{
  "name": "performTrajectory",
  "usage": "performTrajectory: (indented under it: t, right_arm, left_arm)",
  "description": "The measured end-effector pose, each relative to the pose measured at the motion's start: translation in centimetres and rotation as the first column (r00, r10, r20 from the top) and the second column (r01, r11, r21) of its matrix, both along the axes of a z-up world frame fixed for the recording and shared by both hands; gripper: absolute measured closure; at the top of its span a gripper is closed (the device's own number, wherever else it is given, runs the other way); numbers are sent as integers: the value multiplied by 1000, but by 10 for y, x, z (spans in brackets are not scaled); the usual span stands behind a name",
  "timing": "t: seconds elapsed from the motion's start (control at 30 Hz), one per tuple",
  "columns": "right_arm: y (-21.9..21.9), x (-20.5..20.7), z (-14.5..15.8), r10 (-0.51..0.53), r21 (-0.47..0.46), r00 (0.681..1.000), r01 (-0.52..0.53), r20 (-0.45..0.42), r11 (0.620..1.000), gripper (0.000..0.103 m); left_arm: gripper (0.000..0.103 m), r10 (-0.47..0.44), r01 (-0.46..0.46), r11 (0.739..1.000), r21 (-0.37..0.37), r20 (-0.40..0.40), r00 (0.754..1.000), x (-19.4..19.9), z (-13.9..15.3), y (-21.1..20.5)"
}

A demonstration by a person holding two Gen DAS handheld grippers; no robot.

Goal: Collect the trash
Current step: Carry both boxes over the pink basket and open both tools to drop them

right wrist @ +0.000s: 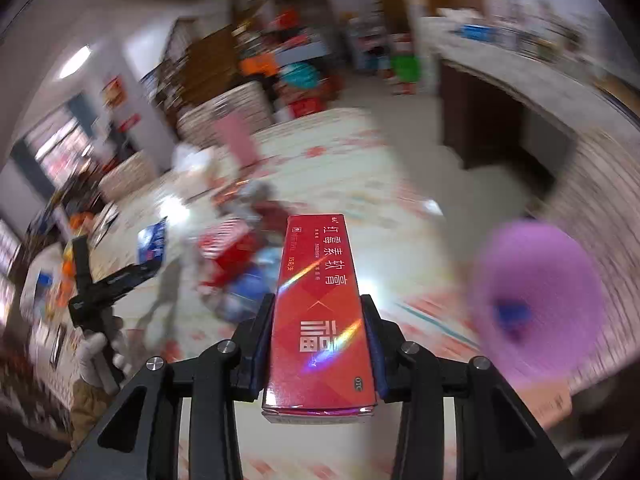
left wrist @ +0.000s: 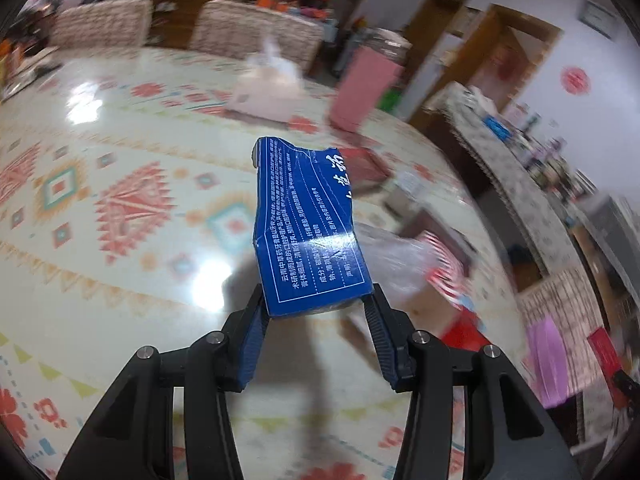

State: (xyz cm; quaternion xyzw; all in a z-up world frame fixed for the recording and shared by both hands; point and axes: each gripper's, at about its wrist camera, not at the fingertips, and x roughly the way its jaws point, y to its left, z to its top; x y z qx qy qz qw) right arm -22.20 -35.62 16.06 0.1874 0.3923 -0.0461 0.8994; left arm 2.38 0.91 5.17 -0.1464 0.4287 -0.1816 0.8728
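Observation:
My left gripper [left wrist: 316, 296] is shut on the near end of a crumpled blue carton [left wrist: 308, 220] with white print, held above the patterned tablecloth [left wrist: 120, 200]. My right gripper [right wrist: 317, 302] is shut on a long red box [right wrist: 316, 264] with gold characters, its pads pressing both long sides. The right wrist view is heavily blurred. At its left a white-gloved hand [right wrist: 96, 352] carries the left gripper [right wrist: 150, 266] with the blue carton [right wrist: 153, 244]. A heap of red, blue and clear wrappers [right wrist: 236, 256] lies on the table between the two grippers.
A round purple bin [right wrist: 536, 304] with something blue inside sits beside the table at the right. A white tissue box [left wrist: 268, 92] and a pink container [left wrist: 366, 88] stand at the far side. Cushioned chairs [left wrist: 100, 28] line the far edge.

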Motion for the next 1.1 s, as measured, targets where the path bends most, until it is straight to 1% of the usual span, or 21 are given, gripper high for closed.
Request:
performTrajectory:
  t: [0.1, 0.17, 0.23, 0.3, 0.37, 0.4, 0.5, 0.6, 0.73, 0.87, 0.93, 0.97, 1.0, 1.1]
  right_arm:
    - [-49, -60, -5, -118, 15, 993, 118, 11, 993, 60]
    - [-82, -102, -9, -205, 18, 979, 205, 19, 979, 60]
    - [-107, -135, -14, -276, 13, 961, 276, 26, 961, 60]
    - [-130, -161, -17, -329, 20, 944, 328, 34, 944, 60]
    - [-147, -181, -21, -360, 26, 932, 359, 38, 933, 60]
    - [-159, -193, -26, -378, 32, 925, 377, 40, 926, 60]
    - [-180, -213, -38, -403, 62, 914, 400, 41, 914, 60]
    - [-195, -219, -49, -409, 93, 912, 404, 39, 910, 60]
    - [-215, -206, -72, -393, 160, 919, 382, 40, 910, 60]
    - [-225, -170, -89, -356, 248, 932, 329, 70, 911, 59]
    - [-228, -151, -93, -341, 284, 936, 304, 89, 909, 59]
    - [-229, -140, -94, -333, 298, 937, 291, 101, 909, 59]
    - [-229, -130, -94, -328, 307, 938, 282, 111, 909, 60]
    - [-231, -105, -96, -329, 309, 935, 276, 133, 910, 59]
  left_arm:
    - [56, -45, 44, 999, 26, 28, 999, -12, 8, -24]
    - [56, -83, 82, 996, 38, 37, 996, -24, 14, -44]
    - [56, -133, 132, 991, 31, 32, 991, -37, 19, -67]
    - [56, -183, 182, 983, 35, 32, 983, -49, 25, -92]
    - [56, -240, 238, 970, 42, 35, 970, -64, 32, -121]
    - [56, -267, 265, 963, 45, 37, 963, -70, 35, -134]
    - [56, -344, 343, 939, 40, 31, 938, -87, 40, -175]
    - [56, -412, 412, 911, 25, 14, 911, -100, 41, -213]
    - [56, -494, 494, 869, 26, -13, 869, -111, 42, -265]
    - [56, -566, 566, 824, 11, -17, 824, -120, 47, -319]
    - [56, -604, 604, 796, 31, -13, 797, -125, 50, -352]
    - [56, -616, 616, 787, 37, -13, 787, -127, 52, -364]
    - [56, -636, 636, 771, 42, -16, 772, -129, 52, -381]
    - [56, -671, 671, 739, 55, -21, 741, -132, 52, -422]
